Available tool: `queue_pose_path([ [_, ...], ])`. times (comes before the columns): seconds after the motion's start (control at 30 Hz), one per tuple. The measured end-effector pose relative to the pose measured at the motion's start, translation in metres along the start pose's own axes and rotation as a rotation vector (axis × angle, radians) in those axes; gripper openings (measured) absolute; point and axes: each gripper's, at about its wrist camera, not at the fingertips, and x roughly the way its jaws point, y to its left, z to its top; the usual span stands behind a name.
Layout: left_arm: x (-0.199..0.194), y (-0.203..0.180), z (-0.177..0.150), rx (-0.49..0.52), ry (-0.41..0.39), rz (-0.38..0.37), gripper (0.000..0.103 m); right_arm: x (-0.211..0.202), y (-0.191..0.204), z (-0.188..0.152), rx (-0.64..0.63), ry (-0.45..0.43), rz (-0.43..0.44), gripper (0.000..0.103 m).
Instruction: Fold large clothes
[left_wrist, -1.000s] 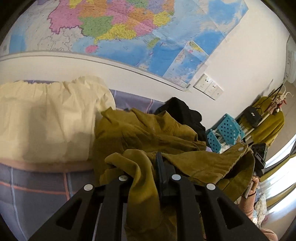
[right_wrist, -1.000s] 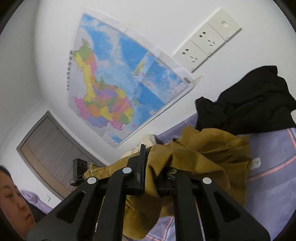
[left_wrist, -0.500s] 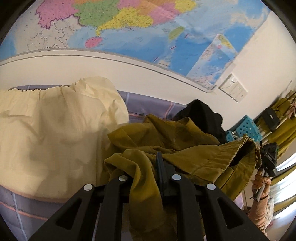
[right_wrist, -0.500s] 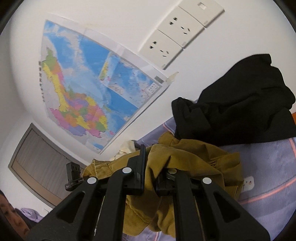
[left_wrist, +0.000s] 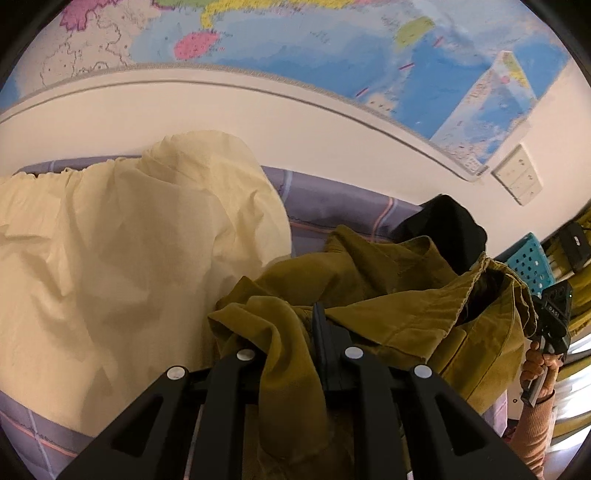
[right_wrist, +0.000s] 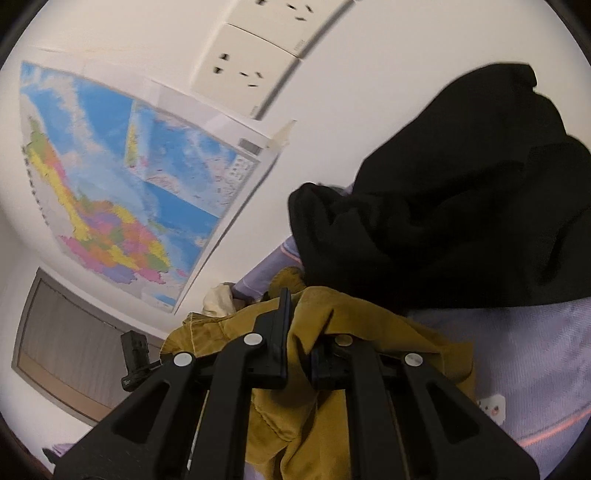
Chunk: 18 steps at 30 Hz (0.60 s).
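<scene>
1. left wrist view: the left gripper (left_wrist: 295, 343) is pinched on a bunched fold of the olive garment (left_wrist: 388, 291), cloth spilling down between and below the fingers. the rest of the garment runs away to the right and slightly forward, ending at the right gripper (left_wrist: 552, 317), seen far right with its hand (left_wrist: 535, 365) below it. judged: the garment's long axis lies between the two grippers, slack and crumpled rather than taut.
2. same view, surroundings: a cream garment (left_wrist: 122, 266) lies spread on the plaid bedsheet (left_wrist: 332, 206) to the left, just beside the olive one; a black garment (left_wrist: 447, 225) sits behind it. a blue perforated basket (left_wrist: 532, 262) stands far right; its contents cannot be told.
3. right wrist view: the right gripper (right_wrist: 297, 354) is clamped on another edge of the olive garment (right_wrist: 369, 325), which hangs below the fingers. the black garment (right_wrist: 461, 206) lies just beyond, touching it.
4. judgement: both ends are held; the next move turns on drawing the grippers apart to open the cloth.
</scene>
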Motion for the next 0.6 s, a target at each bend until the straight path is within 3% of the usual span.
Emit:
queue_pose_path([
  [0.03, 0.003, -0.001, 0.001, 0.001, 0.003, 0.008, 0.014, 0.004, -0.002, 0.001, 0.009, 0.0, -0.001, 0.013],
  [0.1, 0.008, -0.001, 0.003, -0.002, 0.013, 0.023, 0.015, 0.006, -0.002, 0.002, 0.024, -0.001, 0.019, 0.027],
  [0.13, 0.012, 0.0, 0.004, -0.01, 0.019, 0.025, 0.015, 0.006, -0.002, 0.002, 0.033, -0.002, 0.03, 0.045],
  [0.17, 0.014, 0.001, 0.006, -0.019, 0.024, 0.025, 0.015, 0.004, 0.0, 0.001, 0.035, -0.014, 0.035, 0.056],
  [0.33, 0.022, 0.0, 0.01, -0.024, 0.033, 0.043, 0.015, -0.018, 0.028, -0.015, -0.055, -0.044, 0.063, 0.069],
  [0.5, 0.025, 0.002, 0.012, -0.04, 0.026, 0.041, 0.015, -0.021, 0.078, -0.055, -0.318, -0.054, -0.059, 0.069],
  [0.6, 0.023, -0.003, 0.009, -0.028, 0.009, 0.057, 0.015, 0.0, 0.106, -0.085, -0.503, -0.008, -0.124, 0.069],
])
